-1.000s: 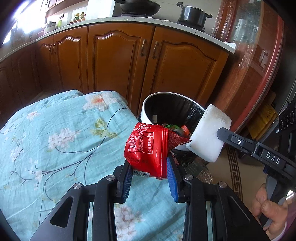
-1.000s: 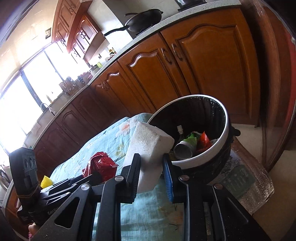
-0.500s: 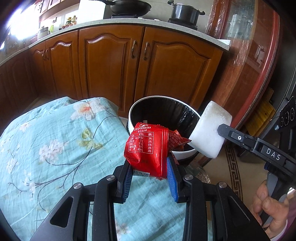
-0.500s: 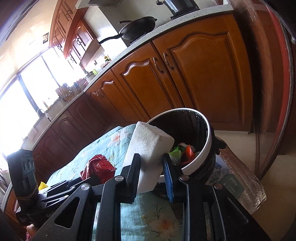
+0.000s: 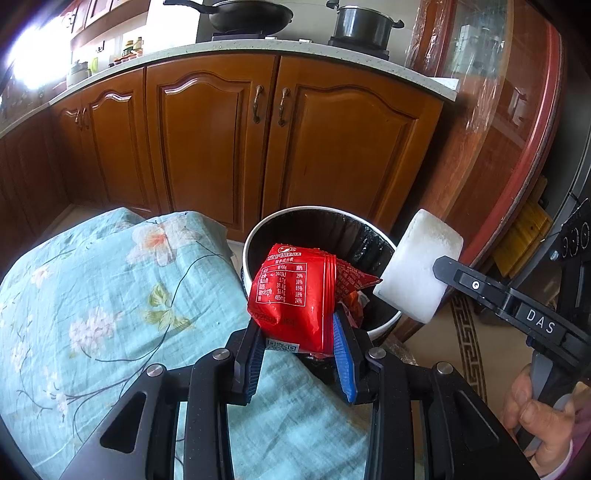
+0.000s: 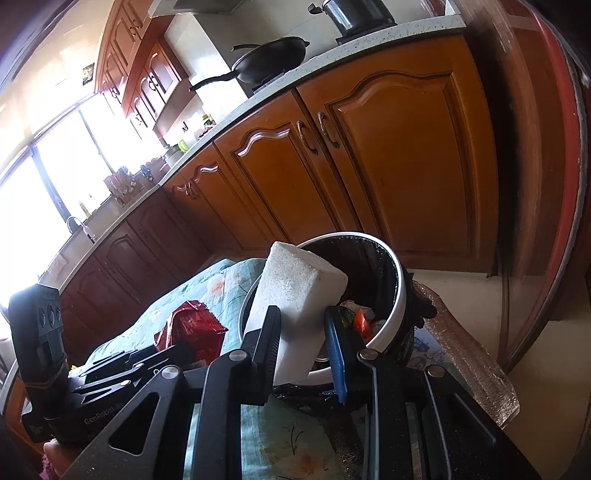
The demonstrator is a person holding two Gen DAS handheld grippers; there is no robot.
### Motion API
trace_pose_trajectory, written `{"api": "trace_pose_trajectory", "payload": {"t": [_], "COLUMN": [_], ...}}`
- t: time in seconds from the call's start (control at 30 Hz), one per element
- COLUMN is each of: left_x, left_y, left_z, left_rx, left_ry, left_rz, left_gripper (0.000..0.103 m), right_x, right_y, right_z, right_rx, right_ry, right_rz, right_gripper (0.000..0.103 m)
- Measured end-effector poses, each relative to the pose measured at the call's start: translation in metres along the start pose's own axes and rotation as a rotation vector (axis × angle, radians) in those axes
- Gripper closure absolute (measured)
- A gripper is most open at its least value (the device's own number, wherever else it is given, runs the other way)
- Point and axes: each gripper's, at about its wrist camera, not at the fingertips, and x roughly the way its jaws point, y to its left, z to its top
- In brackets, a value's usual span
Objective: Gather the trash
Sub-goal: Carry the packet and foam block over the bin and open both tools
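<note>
My left gripper [image 5: 299, 347] is shut on a red snack packet [image 5: 293, 299] and holds it at the near rim of a round white-rimmed trash bin [image 5: 280, 216] with a black liner. My right gripper [image 6: 304, 339] is shut on a white foam block [image 6: 295, 291], held over the bin's near edge [image 6: 400, 295]. The block also shows in the left wrist view [image 5: 419, 269], to the right of the packet. The packet shows in the right wrist view [image 6: 188, 328], left of the block. Other trash [image 6: 356, 317] lies in the bin.
A table with a teal floral cloth [image 5: 110, 295] lies to the left of the bin. Brown kitchen cabinets [image 5: 258, 140] stand behind it. A wok [image 5: 243, 14] and a pot [image 5: 364, 22] sit on the counter. A red-framed glass door [image 5: 517, 147] is on the right.
Both grippers have tilted upward and moved toward the bin with their loads still held. The bin now sits lower in both views, and the counter top has come into view.
</note>
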Motion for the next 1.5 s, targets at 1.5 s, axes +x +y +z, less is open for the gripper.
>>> {"api": "trace_pose_trajectory", "payload": {"t": [1.5], "left_x": [0.104], "left_y": [-0.028], "left_z": [0.048], "left_rx": [0.031], "left_ry": [0.085], "left_rz": [0.066], "left_gripper": [0.070], "right_x": [0.058], "right_y": [-0.024], "right_z": [0.034], "right_rx": [-0.109], "right_ry": [0.092], "right_rz": [-0.115], "right_gripper": [0.078]}}
